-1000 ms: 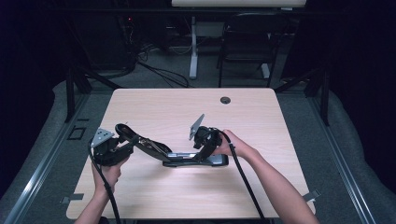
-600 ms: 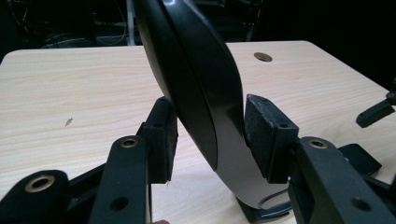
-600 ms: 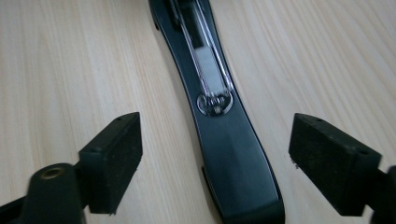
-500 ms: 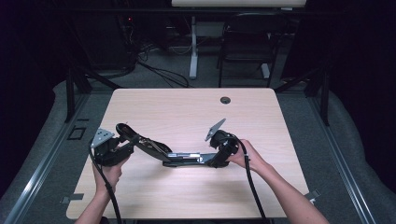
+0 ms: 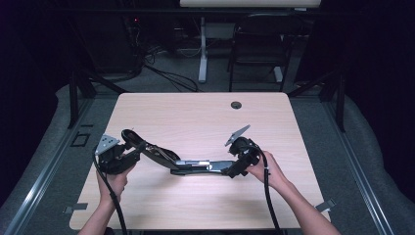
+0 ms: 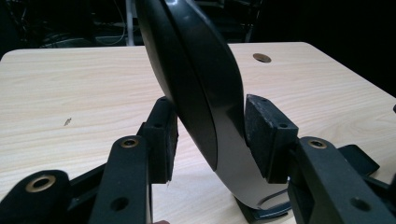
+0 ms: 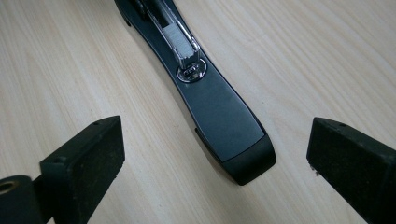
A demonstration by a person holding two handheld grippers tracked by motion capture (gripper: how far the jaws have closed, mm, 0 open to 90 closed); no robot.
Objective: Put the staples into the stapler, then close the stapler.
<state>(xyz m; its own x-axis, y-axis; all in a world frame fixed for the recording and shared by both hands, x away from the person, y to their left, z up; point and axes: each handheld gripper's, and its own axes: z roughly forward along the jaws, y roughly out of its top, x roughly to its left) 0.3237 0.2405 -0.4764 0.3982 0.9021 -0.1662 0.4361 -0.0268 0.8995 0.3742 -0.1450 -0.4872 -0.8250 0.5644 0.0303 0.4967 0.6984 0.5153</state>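
A black stapler (image 5: 195, 165) lies swung open on the wooden table (image 5: 195, 112). Its curved top arm (image 6: 201, 84) rises to the left, and my left gripper (image 5: 129, 155) is shut on it, both pads (image 6: 163, 135) pressing its sides. The stapler's base (image 7: 224, 126), with the metal staple channel (image 7: 180, 35) showing, lies flat. My right gripper (image 5: 234, 169) hovers at the base's right end. Its jaws have just been opening and now stand wide; in the right gripper view (image 7: 219, 149) the tip of the base lies between them, untouched by either pad.
A round cable hole (image 5: 236, 105) sits near the table's far edge. Bare wood spreads across the far half and along the front edge. A chair (image 5: 259, 49) and desk legs stand on the dark floor beyond.
My right gripper slid right along the stapler from its middle to the end of the base and opened its jaws. The left gripper and the arm it holds stayed put.
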